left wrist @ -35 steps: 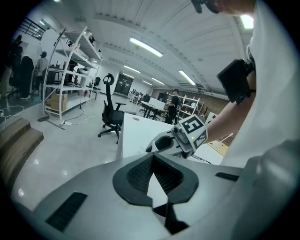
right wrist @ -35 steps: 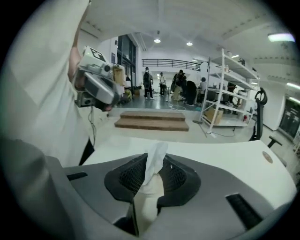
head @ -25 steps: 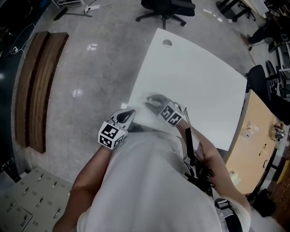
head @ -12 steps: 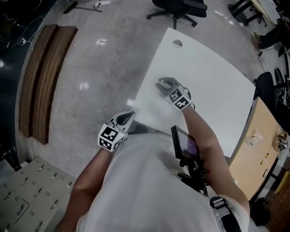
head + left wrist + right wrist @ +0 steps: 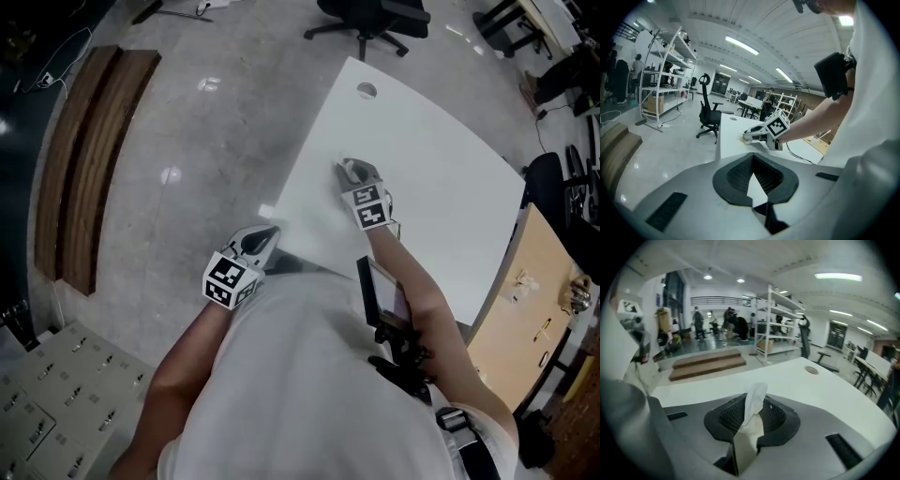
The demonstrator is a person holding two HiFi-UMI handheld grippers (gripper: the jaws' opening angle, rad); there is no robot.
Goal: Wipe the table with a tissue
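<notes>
No readable text, no labels, brands or numbers

Hidden, cropped
White-shirted torso (image 5: pixel 309 375) hides white surface's (image 5: pixel 441 159) near edge; white paper tissue's (image 5: pixel 754 401) lower end disappears inside right tool (image 5: pixel 751 420).

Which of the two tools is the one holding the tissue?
The right tool, out over the white table: a tissue is pinched in its jaws. The left tool holds nothing.

Right gripper (image 5: pixel 349 172) clamped, left gripper (image 5: pixel 266 235) closed
</notes>
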